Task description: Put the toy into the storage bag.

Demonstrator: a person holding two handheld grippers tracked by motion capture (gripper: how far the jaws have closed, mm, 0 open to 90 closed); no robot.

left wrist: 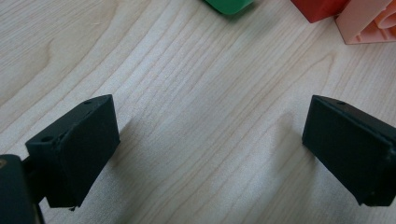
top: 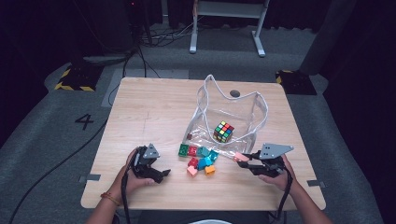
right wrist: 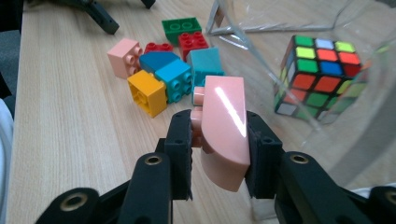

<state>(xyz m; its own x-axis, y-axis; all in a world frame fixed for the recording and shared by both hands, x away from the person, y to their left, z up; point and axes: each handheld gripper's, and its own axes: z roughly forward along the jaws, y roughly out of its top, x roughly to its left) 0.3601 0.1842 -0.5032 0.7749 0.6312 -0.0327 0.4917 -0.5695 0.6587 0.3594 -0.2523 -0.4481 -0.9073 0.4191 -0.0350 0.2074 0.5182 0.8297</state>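
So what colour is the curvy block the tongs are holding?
Pale pink. The curved block shows best in the right gripper view, pinched between the right tongs.

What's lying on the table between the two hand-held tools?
A cluster of toy bricks lies between the left tool and the right tool, seen in the high view.
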